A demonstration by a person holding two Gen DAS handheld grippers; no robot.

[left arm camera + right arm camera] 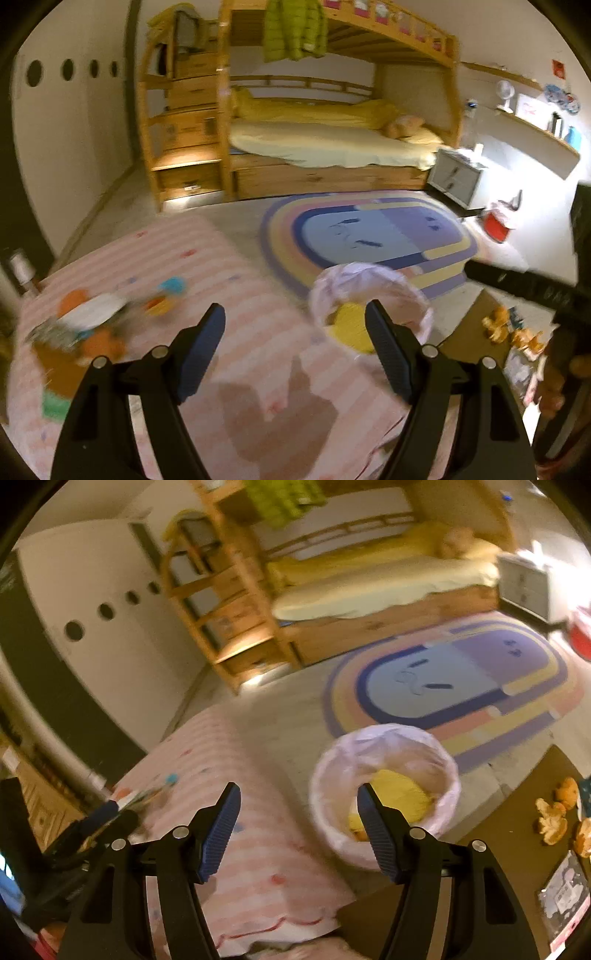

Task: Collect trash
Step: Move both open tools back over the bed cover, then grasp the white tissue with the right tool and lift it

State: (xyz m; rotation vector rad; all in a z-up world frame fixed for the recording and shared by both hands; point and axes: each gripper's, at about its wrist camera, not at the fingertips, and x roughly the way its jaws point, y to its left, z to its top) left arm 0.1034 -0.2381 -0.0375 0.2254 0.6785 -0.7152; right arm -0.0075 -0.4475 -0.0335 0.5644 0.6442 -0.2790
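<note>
We take the round waste bin [384, 794] as our landmark: a small bucket lined with a thin, crinkled, translucent white plastic bag, standing on the pale floor at the near edge of the oval rug [454, 686], whose flat pile carries concentric bands of purple, yellow, pink and navy. Inside the bin we see something soft and yellow [399, 794] with a bit of orange beside it. Our left gripper [295, 339] hangs with its ribbed blue pads spread wide and nothing between them, above the pink-and-white striped cloth [236, 295] just left of the bin. Our right gripper [299, 823] is likewise parted and empty, its right pad overlapping the bin's rim in view. Right of the bin, curled orange peels [554, 823] lie on a dark brown surface. Blurred colourful litter [92, 325] sits on the cloth, well left of the bin.
</note>
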